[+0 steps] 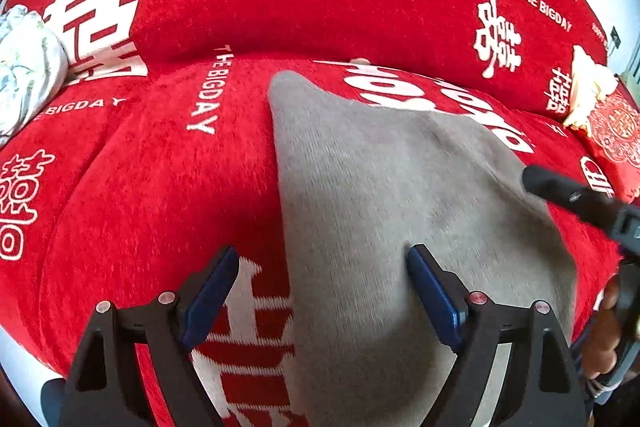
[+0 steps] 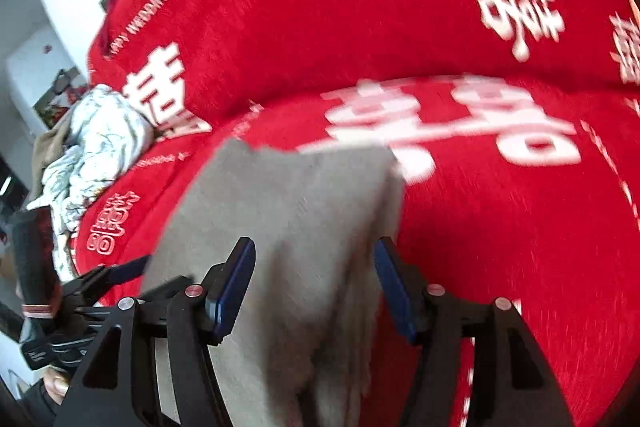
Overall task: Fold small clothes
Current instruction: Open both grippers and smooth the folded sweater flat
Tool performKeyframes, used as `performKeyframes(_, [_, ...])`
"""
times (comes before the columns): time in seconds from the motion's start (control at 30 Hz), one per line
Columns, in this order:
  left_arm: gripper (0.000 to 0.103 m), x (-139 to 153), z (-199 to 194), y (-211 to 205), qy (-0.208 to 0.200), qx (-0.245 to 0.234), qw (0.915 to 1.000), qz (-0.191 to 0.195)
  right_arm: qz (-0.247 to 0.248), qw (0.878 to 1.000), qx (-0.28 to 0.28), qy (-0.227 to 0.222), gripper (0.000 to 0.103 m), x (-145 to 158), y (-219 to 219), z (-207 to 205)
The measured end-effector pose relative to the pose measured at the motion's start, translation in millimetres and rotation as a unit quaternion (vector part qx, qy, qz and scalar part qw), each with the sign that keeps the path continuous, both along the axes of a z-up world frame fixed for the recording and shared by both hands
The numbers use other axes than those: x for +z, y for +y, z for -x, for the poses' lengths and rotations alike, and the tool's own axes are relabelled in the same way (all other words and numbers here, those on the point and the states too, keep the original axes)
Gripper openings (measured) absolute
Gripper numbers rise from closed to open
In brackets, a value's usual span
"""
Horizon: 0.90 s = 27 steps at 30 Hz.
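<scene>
Nearest in the left wrist view, the left gripper (image 1: 322,291) stands with its jaws wide apart and nothing pinched. The left edge of the grey cloth (image 1: 400,195) runs up between the jaws, so one pad hangs over the cloth and the other over the red cover (image 1: 160,187). In the right wrist view the right gripper (image 2: 316,283) is also parted, straddling the cloth's near right edge, where stacked layers show; its pads do not appear to press the fabric, though blur makes this uncertain.

The cloth lies flat on the cover, just ahead of and below both grippers, its long axis running away from them toward the sofa back. Both grippers sit at its near end, the left at its left edge, the right at its right edge, so neither is clearly nearer. The next fold would probably go along that long axis.

Beyond the cloth's far left corner, a crumpled white floral garment (image 1: 24,67) waits by the backrest.

The cloth's near hem is cut off by the frame and the gripper bodies. How many layers it has cannot be told.
</scene>
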<state>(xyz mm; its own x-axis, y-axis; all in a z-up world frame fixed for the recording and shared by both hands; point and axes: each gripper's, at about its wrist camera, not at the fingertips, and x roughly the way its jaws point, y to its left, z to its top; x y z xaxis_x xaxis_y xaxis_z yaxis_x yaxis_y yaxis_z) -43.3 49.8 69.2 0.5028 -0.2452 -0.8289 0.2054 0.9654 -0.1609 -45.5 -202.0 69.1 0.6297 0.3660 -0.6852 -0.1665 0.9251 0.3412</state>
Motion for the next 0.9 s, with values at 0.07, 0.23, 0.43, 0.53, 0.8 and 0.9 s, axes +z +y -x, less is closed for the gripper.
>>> performKeyframes(0.07, [0.087,0.9,-10.2,-1.5,0.000,0.010,0.9999,-0.005,-0.003,1.000,0.027,-0.004,0.067,6.2,9.4,-10.2])
performKeyframes(0.23, [0.087,-6.0,-31.5,-3.0,0.021,0.022,0.9994,-0.015,0.018,0.995,0.088,0.050,0.068,-11.7,38.3,-41.9])
performKeyframes(0.43, [0.092,-10.1,-31.2,-8.4,0.017,0.012,0.9993,-0.032,0.019,0.995,0.065,0.074,0.067,-30.2,30.7,-55.1])
performKeyframes(0.53, [0.095,-8.8,-27.6,-5.3,0.013,0.022,0.9989,-0.038,0.044,0.995,0.065,0.063,0.068,-23.5,33.3,-44.3])
performKeyframes(0.8, [0.095,3.9,4.5,-3.1,-0.021,0.014,0.9974,-0.068,0.043,0.991,0.126,0.004,0.068,2.2,49.1,24.3])
performKeyframes(0.9, [0.095,1.6,14.9,-0.4,-0.023,0.014,0.9974,-0.067,0.050,0.989,0.137,0.015,0.068,-11.5,52.0,38.5])
